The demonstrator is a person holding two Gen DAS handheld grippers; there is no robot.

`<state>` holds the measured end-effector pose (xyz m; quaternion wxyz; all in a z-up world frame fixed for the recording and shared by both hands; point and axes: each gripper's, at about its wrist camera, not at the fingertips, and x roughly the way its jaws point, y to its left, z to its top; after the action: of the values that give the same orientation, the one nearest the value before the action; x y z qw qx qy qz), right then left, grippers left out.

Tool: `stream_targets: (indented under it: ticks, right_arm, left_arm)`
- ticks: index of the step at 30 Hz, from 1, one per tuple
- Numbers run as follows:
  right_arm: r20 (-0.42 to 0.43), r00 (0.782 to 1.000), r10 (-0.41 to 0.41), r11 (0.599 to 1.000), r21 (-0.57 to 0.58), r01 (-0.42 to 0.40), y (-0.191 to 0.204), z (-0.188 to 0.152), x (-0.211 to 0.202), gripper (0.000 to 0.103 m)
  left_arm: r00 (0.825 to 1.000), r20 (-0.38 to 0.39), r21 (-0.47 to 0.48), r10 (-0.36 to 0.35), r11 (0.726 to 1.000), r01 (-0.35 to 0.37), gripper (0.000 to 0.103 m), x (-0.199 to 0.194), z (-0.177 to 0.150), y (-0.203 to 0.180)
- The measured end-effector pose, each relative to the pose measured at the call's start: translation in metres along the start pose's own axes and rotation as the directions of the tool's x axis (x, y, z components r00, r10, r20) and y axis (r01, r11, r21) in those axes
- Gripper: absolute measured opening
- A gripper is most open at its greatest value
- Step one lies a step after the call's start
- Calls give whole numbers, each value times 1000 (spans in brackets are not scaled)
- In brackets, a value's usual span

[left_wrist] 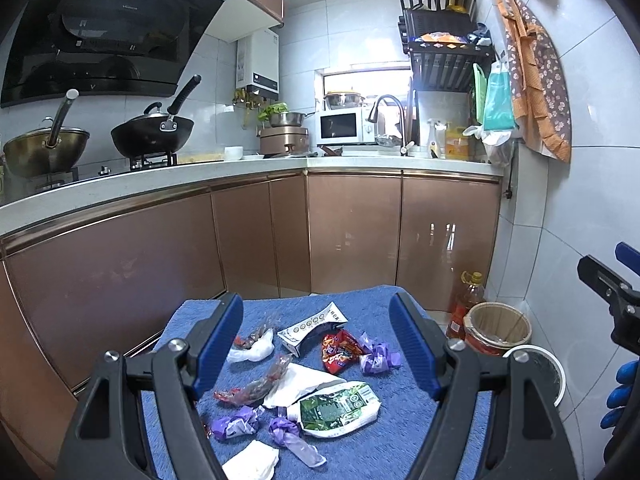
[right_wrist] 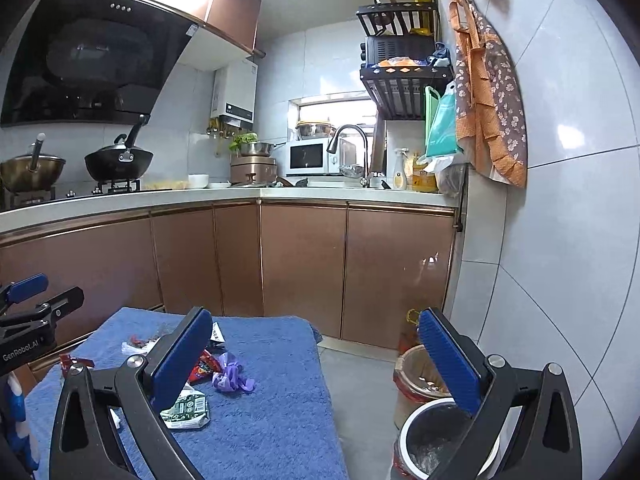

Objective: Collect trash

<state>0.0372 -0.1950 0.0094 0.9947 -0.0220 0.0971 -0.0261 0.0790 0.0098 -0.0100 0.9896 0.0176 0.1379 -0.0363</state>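
Several pieces of trash lie on a blue towel (left_wrist: 360, 444): a green and white packet (left_wrist: 340, 404), a red snack wrapper (left_wrist: 338, 350), a purple crumpled wrapper (left_wrist: 376, 356), white tissue (left_wrist: 304, 384) and a white carton (left_wrist: 310, 328). My left gripper (left_wrist: 316, 344) is open and empty above them. My right gripper (right_wrist: 316, 360) is open and empty over the towel's right edge (right_wrist: 304, 400); the purple wrapper (right_wrist: 232, 376) lies just left of it. A white-rimmed trash bin (right_wrist: 432, 444) stands on the floor at the right, and shows in the left wrist view (left_wrist: 548, 372).
A wooden bucket (left_wrist: 500, 326) and an oil bottle (left_wrist: 466, 304) stand on the floor beside the bin. Brown kitchen cabinets (left_wrist: 352, 236) run behind the towel. The right gripper's body (left_wrist: 612, 292) shows at the right edge of the left wrist view.
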Motion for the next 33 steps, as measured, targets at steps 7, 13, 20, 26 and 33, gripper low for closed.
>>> stream_targets:
  ticks: [7, 13, 20, 26, 33]
  right_arm:
    - [-28, 1000, 12, 1000, -7, -12, 10, -3, 22, 103]
    - [-75, 997, 37, 999, -9, -38, 19, -10, 49, 103]
    - [-119, 990, 71, 997, -16, -73, 31, -22, 77, 103]
    - [-171, 980, 106, 994, -19, -111, 40, -33, 101, 103]
    - [-239, 955, 174, 983, -22, -185, 54, -45, 128, 103]
  left_arm:
    - [1000, -30, -1, -2, 1000, 2, 74, 20, -2, 8]
    - [997, -74, 16, -6, 1000, 7, 74, 39, -8, 11]
    - [992, -125, 18, -6, 1000, 9, 74, 60, -16, 17]
    - [986, -168, 12, 5, 1000, -3, 74, 77, -27, 27]
    - [975, -222, -40, 14, 999, -23, 74, 92, -36, 54]
